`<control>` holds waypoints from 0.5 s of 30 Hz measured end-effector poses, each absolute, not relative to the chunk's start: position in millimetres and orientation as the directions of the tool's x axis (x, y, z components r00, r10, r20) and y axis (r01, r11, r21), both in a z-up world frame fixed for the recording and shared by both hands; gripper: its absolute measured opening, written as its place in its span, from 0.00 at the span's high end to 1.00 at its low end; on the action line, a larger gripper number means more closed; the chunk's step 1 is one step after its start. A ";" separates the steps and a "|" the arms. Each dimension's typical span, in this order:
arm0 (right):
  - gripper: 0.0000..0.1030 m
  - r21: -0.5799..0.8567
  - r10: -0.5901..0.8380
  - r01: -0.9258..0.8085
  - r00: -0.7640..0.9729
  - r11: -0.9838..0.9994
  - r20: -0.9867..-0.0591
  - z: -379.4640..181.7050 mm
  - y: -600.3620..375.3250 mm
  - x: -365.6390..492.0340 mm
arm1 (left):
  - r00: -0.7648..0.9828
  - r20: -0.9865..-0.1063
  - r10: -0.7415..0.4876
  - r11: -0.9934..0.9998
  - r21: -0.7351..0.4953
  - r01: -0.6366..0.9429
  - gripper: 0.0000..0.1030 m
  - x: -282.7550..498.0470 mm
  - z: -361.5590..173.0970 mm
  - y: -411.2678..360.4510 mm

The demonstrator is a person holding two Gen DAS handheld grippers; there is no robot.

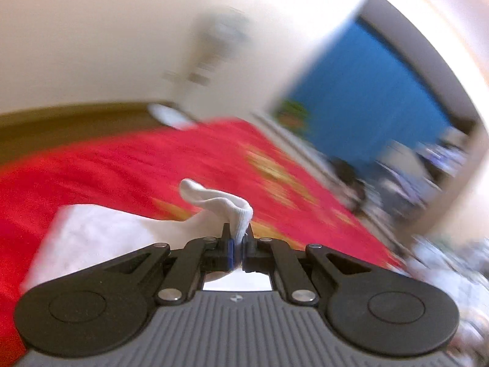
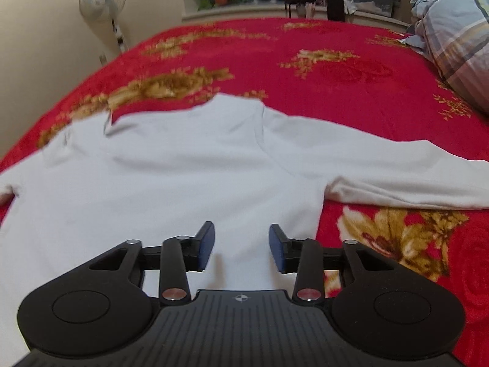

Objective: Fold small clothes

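Garment: we see a white long-sleeved shirt (image 2: 171, 165) spread flat on the red bedspread (image 2: 305, 61), its right sleeve (image 2: 397, 171) stretched out to the side.
Left tongs (image 1: 237, 238): closed tight on a ribbed white cuff (image 1: 232, 206), which stands lifted off the bed; we judge it to be the shirt's other sleeve end, though blur hides the join.
Right tongs (image 2: 241, 247): spread wide and holding nothing, poised just above the shirt's lower body.
Step in hand: we read this as carrying the left sleeve across the torso.
Technique: we would keep the cuff low, lay it straight across the chest, and pin the body with the free tongs so it does not drag.
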State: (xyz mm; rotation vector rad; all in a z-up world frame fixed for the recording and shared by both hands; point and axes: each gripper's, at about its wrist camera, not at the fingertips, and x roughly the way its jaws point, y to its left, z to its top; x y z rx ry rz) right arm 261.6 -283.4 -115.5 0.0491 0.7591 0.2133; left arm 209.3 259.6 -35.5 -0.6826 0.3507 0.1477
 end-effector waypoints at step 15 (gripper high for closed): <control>0.76 0.398 0.356 -0.092 0.660 0.913 -0.662 -102.7 -311.7 284.4 | 0.824 -0.548 -0.142 0.980 -0.193 0.040 0.76 194.7 -4.3 76.3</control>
